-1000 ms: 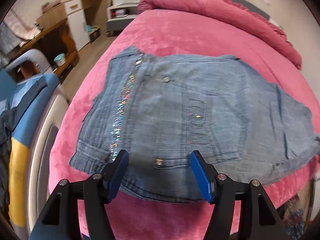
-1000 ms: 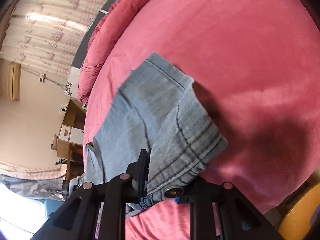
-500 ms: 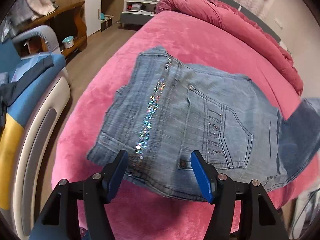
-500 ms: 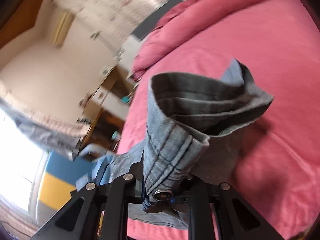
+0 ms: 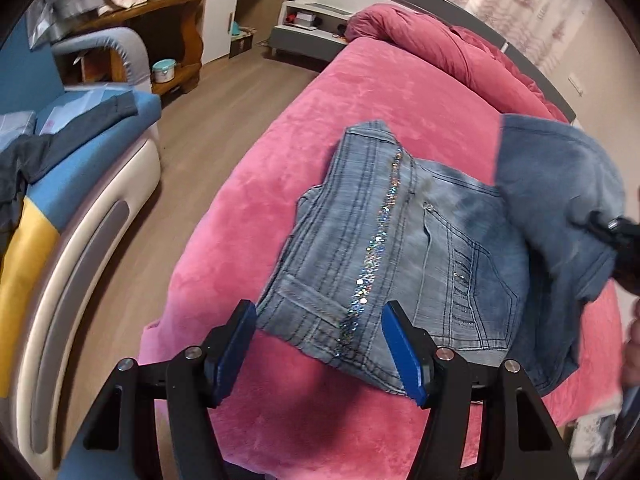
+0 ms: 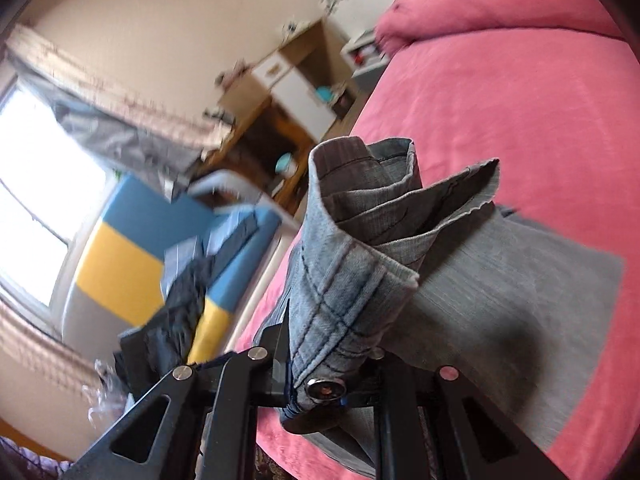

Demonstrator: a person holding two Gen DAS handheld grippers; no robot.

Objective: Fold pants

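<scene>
Light blue denim pants (image 5: 404, 248) with a sequin stripe lie on the pink bed (image 5: 360, 92). My left gripper (image 5: 320, 344) is open and empty, hovering just above the near edge of the pants. My right gripper (image 6: 320, 364) is shut on the bunched waistband end of the pants (image 6: 344, 276), beside a metal button, and holds it lifted off the bed. In the left wrist view that lifted flap (image 5: 560, 200) hangs over the right part of the pants, with the right gripper (image 5: 616, 236) at the frame's right edge.
A rolled pink duvet (image 5: 448, 48) lies at the head of the bed. A blue and yellow sofa (image 5: 60, 184) with dark clothes stands left of the bed across a strip of wood floor (image 5: 224, 100). A wooden desk (image 5: 160, 20) and white cabinets stand behind.
My right gripper has lifted its end of the pants up off the bed and carried it over the rest. My left gripper has drawn back and up, still open.
</scene>
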